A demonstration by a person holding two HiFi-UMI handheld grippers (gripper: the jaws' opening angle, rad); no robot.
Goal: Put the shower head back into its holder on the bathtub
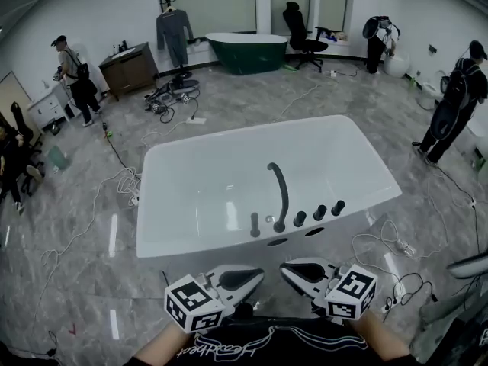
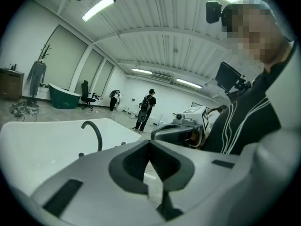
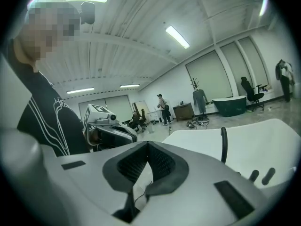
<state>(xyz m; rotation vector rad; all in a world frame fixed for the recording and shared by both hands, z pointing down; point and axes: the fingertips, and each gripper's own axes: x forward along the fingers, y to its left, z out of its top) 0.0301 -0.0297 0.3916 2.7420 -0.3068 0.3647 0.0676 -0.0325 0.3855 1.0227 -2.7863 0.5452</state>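
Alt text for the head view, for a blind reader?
A white bathtub fills the centre, a dark curved spout and knobs on its near rim. Below, the left gripper and right gripper face each other, shut and empty.

Script lettering on the person's dark shirt (image 1: 293,345), upside down, perhaps "Heartbeat"

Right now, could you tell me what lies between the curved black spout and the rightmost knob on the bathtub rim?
Two more dark knobs stand there in a row, between spout and rightmost knob; the head view shows this.
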